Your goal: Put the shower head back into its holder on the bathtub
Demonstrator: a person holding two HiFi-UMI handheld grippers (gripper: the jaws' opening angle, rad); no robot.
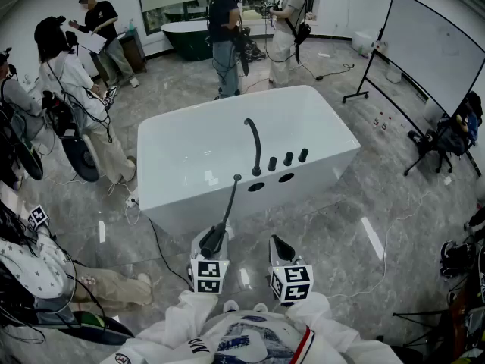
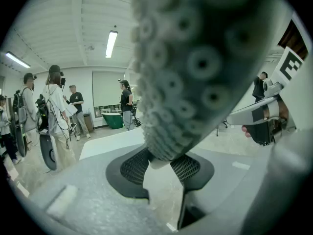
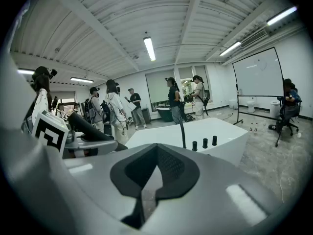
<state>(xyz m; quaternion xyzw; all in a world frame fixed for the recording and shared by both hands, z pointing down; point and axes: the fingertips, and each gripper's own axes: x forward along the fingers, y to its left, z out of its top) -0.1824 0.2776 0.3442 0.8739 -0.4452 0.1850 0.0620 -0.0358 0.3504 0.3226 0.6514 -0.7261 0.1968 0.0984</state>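
The white bathtub (image 1: 182, 127) stands ahead of me, with a black curved spout (image 1: 254, 142), three black knobs (image 1: 288, 158) and two dark round openings (image 1: 256, 186) on its near rim. My left gripper (image 1: 214, 237) is shut on the black shower head (image 1: 227, 207), whose slim stem reaches up towards the near rim. In the left gripper view the grey nozzle face of the shower head (image 2: 195, 72) fills the frame, wedged between the pads of the left gripper (image 2: 159, 168). My right gripper (image 1: 280, 245) is beside it, short of the tub. In its own view the right gripper (image 3: 155, 173) is shut and holds nothing.
Several people stand round the tub on the marble floor, with cables trailing from it. A whiteboard on a stand (image 1: 428, 48) is at the right, with a seated person (image 1: 455, 131) beyond it. A dark green tub (image 1: 186, 36) sits at the back.
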